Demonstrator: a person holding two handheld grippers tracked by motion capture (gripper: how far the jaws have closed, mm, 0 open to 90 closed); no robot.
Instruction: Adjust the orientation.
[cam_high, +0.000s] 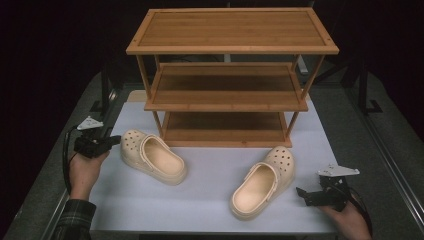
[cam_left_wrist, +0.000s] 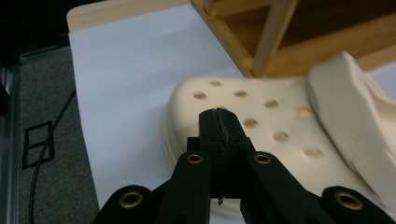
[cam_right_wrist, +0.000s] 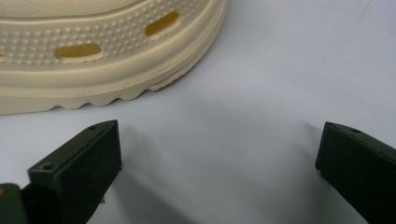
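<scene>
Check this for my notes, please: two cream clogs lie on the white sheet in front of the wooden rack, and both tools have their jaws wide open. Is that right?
Not quite. The left tool is shut, jaws pressed together by the toe of the left clog, as the left gripper view shows. The right tool is open beside the right clog. The rest holds: both clogs on the white sheet before the wooden rack.

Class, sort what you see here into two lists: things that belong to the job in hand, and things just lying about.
Job in hand:
left clog
right clog
left claw, shut
right claw, open

Lying about:
wooden rack
white mat
</scene>
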